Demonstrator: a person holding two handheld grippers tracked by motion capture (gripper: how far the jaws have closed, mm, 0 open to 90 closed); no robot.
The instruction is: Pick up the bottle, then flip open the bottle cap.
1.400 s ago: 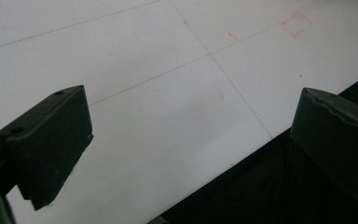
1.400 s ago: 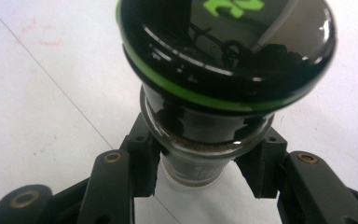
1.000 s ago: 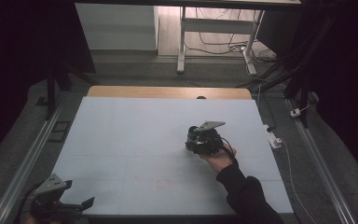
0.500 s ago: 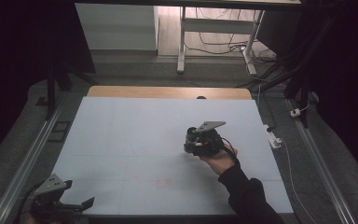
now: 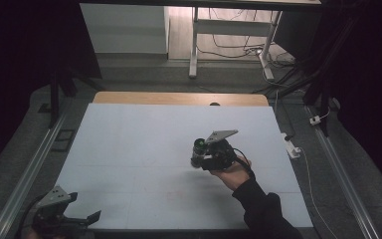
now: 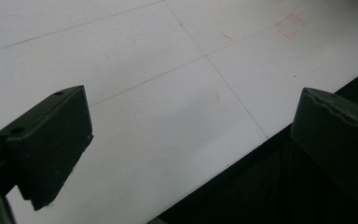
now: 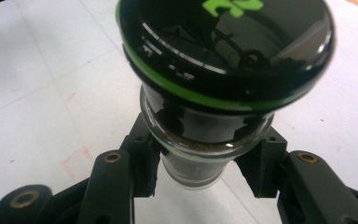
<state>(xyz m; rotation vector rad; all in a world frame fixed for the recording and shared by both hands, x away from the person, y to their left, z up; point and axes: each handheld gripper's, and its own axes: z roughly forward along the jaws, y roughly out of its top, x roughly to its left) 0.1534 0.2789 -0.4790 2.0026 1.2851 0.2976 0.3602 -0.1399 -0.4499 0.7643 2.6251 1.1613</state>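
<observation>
Your right gripper (image 5: 199,158) is clamped on the neck of a dark jar (image 7: 223,93) with a black, green-ringed lid, above the white table (image 5: 129,149) right of centre. The jar's long axis runs straight out from between the jaws (lid facing the gripper camera). Your left gripper (image 5: 92,217) sits well apart at the near left corner, jaws spread and empty. Nothing on the table obstructs a set-down.

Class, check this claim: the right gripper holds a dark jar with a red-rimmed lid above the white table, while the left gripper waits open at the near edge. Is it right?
Not quite: the rim of the lid is green, not red, as the right gripper view shows. The rest stands: the right gripper grips the jar above the white table, and the left gripper is open at the near edge.
</observation>
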